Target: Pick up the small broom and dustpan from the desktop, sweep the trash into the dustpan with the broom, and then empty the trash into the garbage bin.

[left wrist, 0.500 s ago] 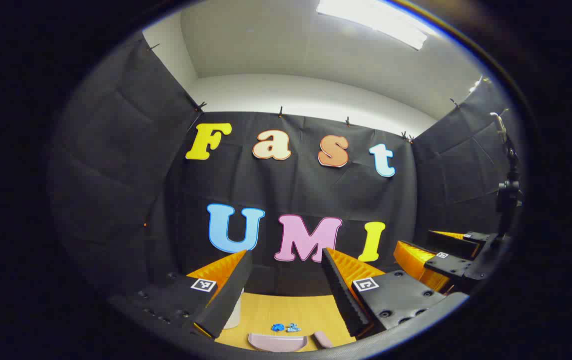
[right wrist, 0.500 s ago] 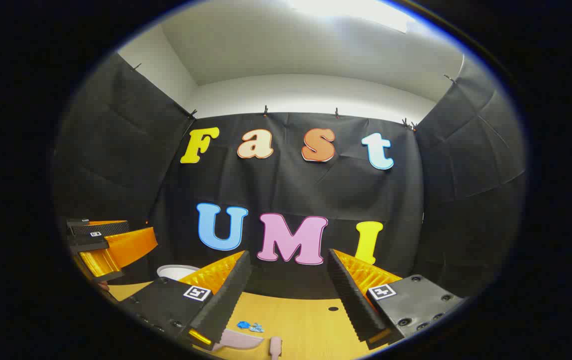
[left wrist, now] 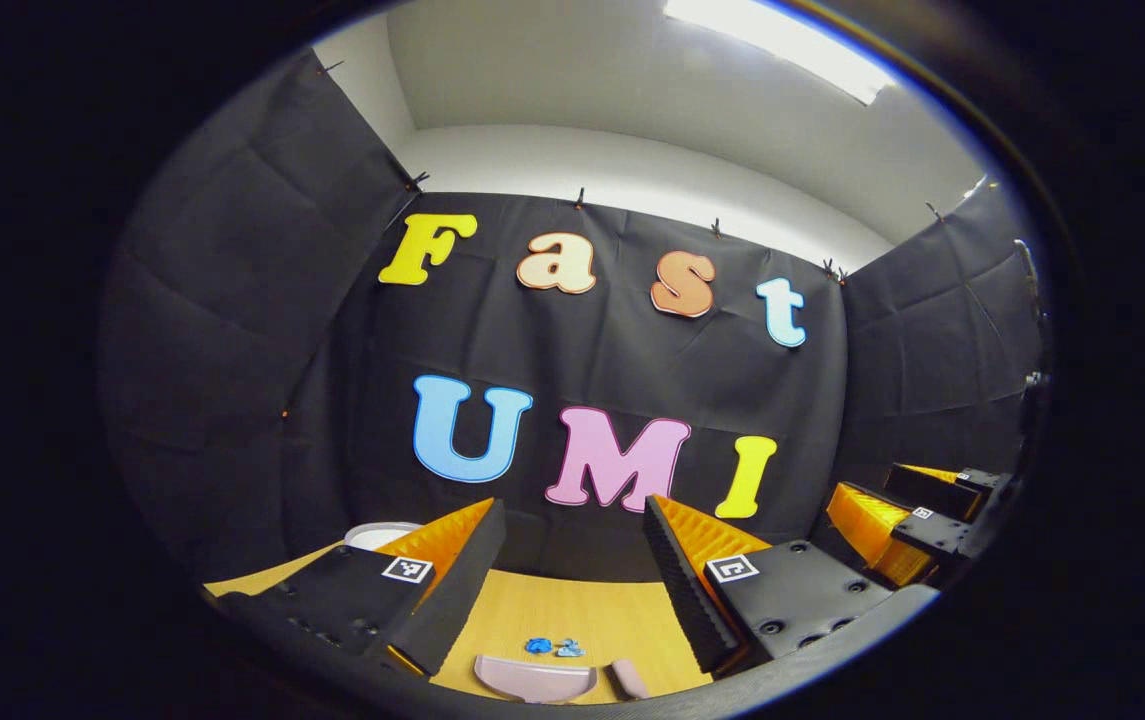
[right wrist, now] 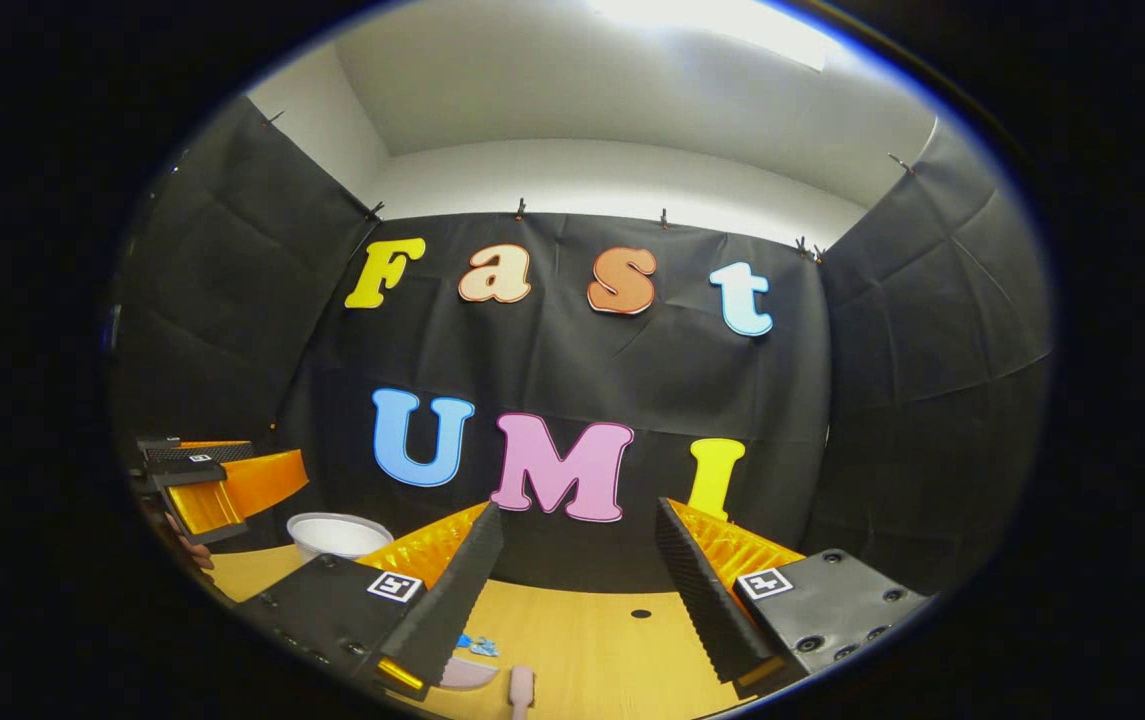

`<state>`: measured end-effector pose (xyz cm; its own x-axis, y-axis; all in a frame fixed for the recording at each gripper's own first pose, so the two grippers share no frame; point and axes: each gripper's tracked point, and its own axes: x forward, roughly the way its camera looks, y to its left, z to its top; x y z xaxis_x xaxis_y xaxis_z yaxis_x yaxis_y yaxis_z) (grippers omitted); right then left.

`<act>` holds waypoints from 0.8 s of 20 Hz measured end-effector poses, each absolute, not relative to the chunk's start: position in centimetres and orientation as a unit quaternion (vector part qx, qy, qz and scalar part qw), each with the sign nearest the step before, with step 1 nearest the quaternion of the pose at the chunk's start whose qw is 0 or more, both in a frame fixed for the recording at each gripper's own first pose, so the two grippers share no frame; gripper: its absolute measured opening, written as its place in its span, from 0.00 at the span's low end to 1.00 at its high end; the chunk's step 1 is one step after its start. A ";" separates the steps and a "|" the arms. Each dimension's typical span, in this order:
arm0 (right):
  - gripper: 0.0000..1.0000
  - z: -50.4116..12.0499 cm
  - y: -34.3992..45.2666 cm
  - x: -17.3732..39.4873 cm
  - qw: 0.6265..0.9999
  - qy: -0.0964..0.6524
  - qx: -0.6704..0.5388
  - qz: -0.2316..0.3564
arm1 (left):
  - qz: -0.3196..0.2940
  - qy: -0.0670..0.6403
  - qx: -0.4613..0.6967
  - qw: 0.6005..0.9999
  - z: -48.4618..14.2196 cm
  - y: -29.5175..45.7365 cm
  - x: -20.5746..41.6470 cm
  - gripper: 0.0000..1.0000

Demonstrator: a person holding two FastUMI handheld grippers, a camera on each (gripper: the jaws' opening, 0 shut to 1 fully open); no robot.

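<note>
Currently, setting: a booth walled in black cloth, with a pale wooden desktop (left wrist: 572,615) low in both views.
Left gripper (left wrist: 572,570): held above the near edge of the desktop, its fingers spread wide apart with nothing between them.
Right gripper (right wrist: 577,590): likewise raised over the desktop, fingers wide apart and empty (it also appears at the far right of the left gripper view, with its fingers parted there too).
Dustpan (left wrist: 535,680): a pale pink pan lying flat on the desktop at the near edge, ahead of and below the left gripper.
Small broom (left wrist: 627,680): only a short pink piece shows, just to the right of the dustpan; in the right gripper view it sits low, between that gripper's fingers.
Trash (left wrist: 552,647): a few small blue scraps on the desktop, just beyond the dustpan.
Garbage bin (right wrist: 337,535): a white round container at the far left of the desktop.
Step in hand: by my reading, the approach before the first pick-up; neither tool is yet touched.
Next move: each gripper likely needs to dip down and forward, the left towards the dustpan and the right towards the broom, line its open fingers on either side of a graspable part, then close.
</note>
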<state>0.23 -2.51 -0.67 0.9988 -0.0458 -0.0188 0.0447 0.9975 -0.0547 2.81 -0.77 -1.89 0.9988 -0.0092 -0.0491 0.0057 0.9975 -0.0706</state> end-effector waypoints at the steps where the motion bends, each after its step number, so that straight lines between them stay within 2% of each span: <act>1: 0.98 -0.8 -2.7 0.2 0.999 0.011 -0.028 -0.025 | -0.006 0.025 -0.038 0.999 -2.0 -0.9 3.0 0.82; 7: 0.98 -1.5 -2.9 0.2 0.999 0.023 -0.026 -0.027 | -0.014 0.034 -0.035 0.999 -2.6 -1.3 3.4 0.82; 8: 0.93 -1.8 -2.6 0.4 0.999 0.026 -0.025 -0.025 | -0.014 0.036 -0.035 0.999 -2.7 -1.2 3.4 0.82; 9: 0.93 -2.0 -2.5 0.4 0.999 0.027 -0.025 -0.024 | -0.015 0.038 -0.035 0.999 -3.0 -1.1 3.4 0.82; 10: 0.98 -2.0 -2.2 0.6 0.999 0.029 -0.024 -0.021 | -0.016 0.043 -0.034 0.998 -3.1 -1.1 3.4 0.82; 16: 0.98 -2.2 -0.4 1.1 0.999 0.028 -0.023 -0.004 | -0.025 0.104 -0.060 0.992 -7.7 -0.8 3.5 0.82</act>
